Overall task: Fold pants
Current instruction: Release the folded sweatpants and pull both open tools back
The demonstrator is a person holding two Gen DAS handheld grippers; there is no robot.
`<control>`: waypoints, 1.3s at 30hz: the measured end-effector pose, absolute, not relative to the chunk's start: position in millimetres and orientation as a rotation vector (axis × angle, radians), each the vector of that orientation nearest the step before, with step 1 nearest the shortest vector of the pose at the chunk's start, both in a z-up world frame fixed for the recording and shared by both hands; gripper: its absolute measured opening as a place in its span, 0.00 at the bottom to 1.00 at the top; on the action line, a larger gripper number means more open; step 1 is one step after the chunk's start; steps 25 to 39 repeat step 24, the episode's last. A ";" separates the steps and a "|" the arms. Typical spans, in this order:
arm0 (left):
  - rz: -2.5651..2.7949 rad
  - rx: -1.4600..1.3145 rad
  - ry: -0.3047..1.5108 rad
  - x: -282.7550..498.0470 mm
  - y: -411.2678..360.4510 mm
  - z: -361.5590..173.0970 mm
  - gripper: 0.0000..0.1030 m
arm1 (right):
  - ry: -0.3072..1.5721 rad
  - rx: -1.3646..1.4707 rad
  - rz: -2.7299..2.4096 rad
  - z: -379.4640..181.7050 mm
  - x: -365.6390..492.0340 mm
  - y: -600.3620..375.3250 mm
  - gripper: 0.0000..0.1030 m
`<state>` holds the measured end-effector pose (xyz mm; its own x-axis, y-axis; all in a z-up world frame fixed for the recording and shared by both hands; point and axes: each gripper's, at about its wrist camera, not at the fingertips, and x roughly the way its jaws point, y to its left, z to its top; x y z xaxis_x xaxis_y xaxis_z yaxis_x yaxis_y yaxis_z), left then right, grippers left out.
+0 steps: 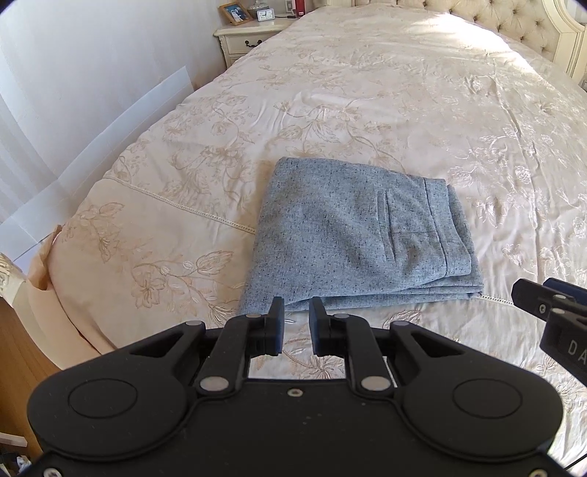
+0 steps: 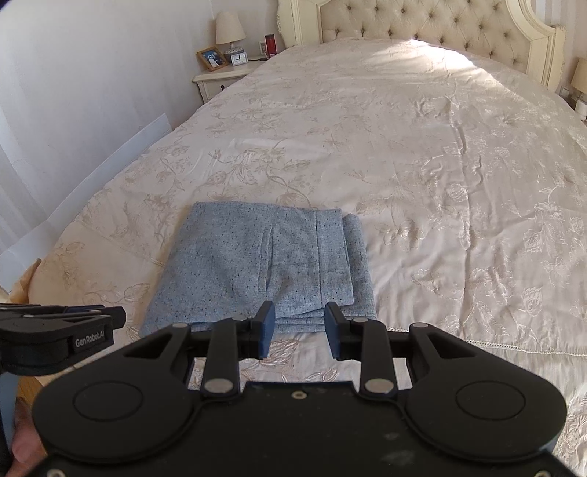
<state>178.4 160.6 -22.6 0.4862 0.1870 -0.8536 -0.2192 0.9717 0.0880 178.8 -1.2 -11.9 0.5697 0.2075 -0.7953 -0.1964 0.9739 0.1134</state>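
1. On the near left part of a wide bed, grey speckled pants point(image 1: 352, 235) lie folded into a compact, flat, layered rectangle, waistband and back pocket facing up and stacked edges showing along the near and right sides.

2. Just short of the bundle's near edge, the left gripper point(image 1: 296, 323) hangs released, a narrow gap between its jaws and nothing between them, apart from the cloth.

3. To its right, the right gripper point(image 2: 300, 328) hovers likewise open-jawed and empty, its fingers wider apart, over the bundle's near right part.

4. Judged by its look, the woven cloth is soft, light and limp, with enough body to keep a crease; its layers would likely slide apart if only the top one were pinched. A sound hold would take all layers at the near edge, one gripper toward each corner.

5. Under the bundle, the embroidered bedspread point(image 1: 422, 110) looks smooth and slippery, and a low pinch could catch it too.

6. Far left, a nightstand point(image 2: 216, 79) with a lamp point(image 2: 229, 31), framed photo and clock stands well apart; a tufted headboard point(image 2: 422, 20) closes the far end. Nothing blocks the way.
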 end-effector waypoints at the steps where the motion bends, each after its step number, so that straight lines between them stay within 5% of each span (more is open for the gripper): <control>1: 0.246 -0.032 1.035 178.8 160.3 -22.6 0.22 | 0.940 0.013 0.235 -12.9 179.2 -1.1 0.31; 39: 0.244 -0.049 1.058 191.6 170.1 -31.7 0.23 | 0.994 0.031 0.231 -26.0 194.5 6.8 0.32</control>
